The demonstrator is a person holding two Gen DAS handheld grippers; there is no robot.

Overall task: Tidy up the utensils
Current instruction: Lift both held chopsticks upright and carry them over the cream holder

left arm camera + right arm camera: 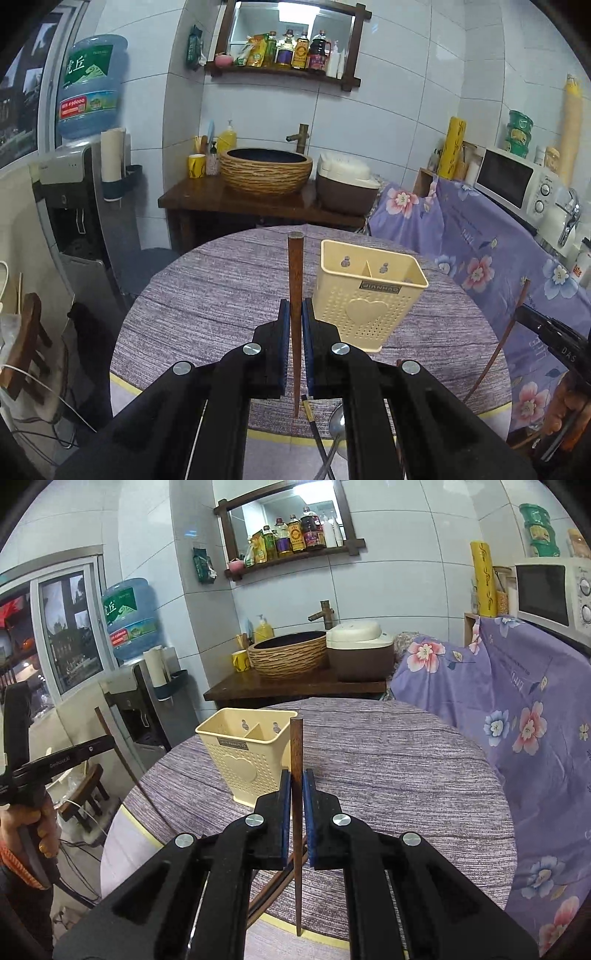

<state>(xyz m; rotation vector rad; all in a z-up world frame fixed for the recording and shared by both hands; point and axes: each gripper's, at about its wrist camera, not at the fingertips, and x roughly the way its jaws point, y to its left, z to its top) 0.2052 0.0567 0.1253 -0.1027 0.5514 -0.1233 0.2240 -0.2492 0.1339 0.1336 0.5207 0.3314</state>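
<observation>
My left gripper (295, 310) is shut on a brown wooden chopstick (295, 280) held upright above the round table. A cream perforated utensil holder (365, 295) with two compartments stands just right of it. My right gripper (295, 781) is shut on a second brown chopstick (296, 753), also upright, with the holder (247, 753) just to its left. The left gripper with its chopstick (122, 753) shows at the left of the right wrist view; the right gripper's chopstick (506, 332) shows at the right of the left wrist view.
A metal spoon (334, 428) and a dark gold-tipped chopstick (312, 421) lie at the near table edge. More chopsticks (277, 882) lie under my right gripper. The grey-purple table (388, 775) has a floral cloth (517, 709) to its right and a sink counter (258, 199) behind.
</observation>
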